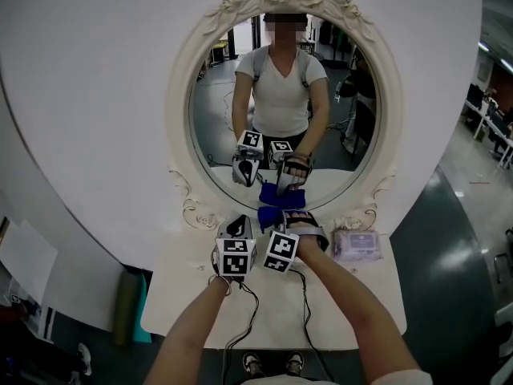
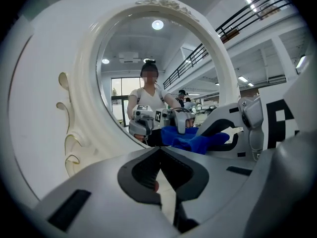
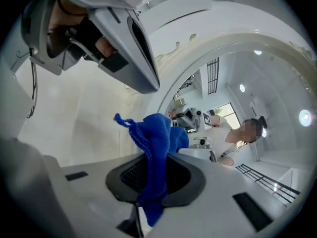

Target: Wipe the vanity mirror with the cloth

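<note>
Presently, my right gripper [image 3: 157, 158] is clamped on a bunched, soft blue fabric cloth [image 3: 158, 133]. The cloth juts beyond the jaw tips at the bottom edge of the oval vanity mirror in its carved cream-white frame [image 1: 353, 111]. Cloth and reflection appear to meet, though I cannot confirm firm contact. My left gripper [image 2: 159, 151] sits just beside the right one, its jaws drawn together on nothing.

Step in hand, as I judge it: beginning the wipe low on the glass. To do it well I would:
- press only the cloth wad to the glass and keep the hard jaw tips clear of it
- sweep in overlapping passes from the bottom rim upward
- hold the grip firm so the cloth does not slip out
- keep the idle left gripper off the carved frame and out of the sweep

Count: one mirror, one cloth, two grippers, and one pale lilac packet [image 1: 358, 245] lying on the white tabletop [image 1: 184, 295] right of the mirror's base, apart from the work
</note>
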Demonstrator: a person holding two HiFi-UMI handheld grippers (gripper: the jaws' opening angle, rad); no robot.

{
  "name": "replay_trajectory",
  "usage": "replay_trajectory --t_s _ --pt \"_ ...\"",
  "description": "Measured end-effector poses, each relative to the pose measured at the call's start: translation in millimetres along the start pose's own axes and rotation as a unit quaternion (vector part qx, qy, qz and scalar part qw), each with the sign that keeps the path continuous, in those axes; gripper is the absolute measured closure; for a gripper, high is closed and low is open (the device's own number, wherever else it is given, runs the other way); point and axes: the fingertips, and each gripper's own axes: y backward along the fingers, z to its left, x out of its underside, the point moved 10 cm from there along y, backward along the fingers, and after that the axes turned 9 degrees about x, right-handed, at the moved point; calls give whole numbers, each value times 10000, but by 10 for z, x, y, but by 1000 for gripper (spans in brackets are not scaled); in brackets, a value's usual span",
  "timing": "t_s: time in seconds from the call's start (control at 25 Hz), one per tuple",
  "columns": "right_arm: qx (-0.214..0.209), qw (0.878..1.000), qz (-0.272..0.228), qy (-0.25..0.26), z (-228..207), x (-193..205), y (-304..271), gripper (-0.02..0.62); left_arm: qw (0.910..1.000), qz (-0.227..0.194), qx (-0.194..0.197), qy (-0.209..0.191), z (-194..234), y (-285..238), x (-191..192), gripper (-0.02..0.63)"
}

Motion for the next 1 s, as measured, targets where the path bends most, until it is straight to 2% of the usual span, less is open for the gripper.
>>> replay_trajectory --t_s 0.24,0.44,0.56,0.72,0.88,1.0 --pt "-97 9999 39 -110 72 0 37 529 9999 -35 -51 -120 9 31 -50 603" --pt "180 9995 -44 -275 -391 28 286 529 9981 -558 -207 -140 148 78 -620 603" --pt "649 9969 -283 -335 -919 61 532 529 9945 -979 -279 -259 176 150 -1130 603" --pt "1618 9850 -553 -232 -1788 131 935 529 9868 -1521 -225 -516 74 264 -1786 603" --pt "2601 9635 -578 269 -2615 165 1324 529 9870 -1546 -79 -441 -46 306 -2370 603" --pt "3030 9502 -506 534 -3110 145 1535 529 9846 -1704 -32 -384 -90 378 -2835 603"
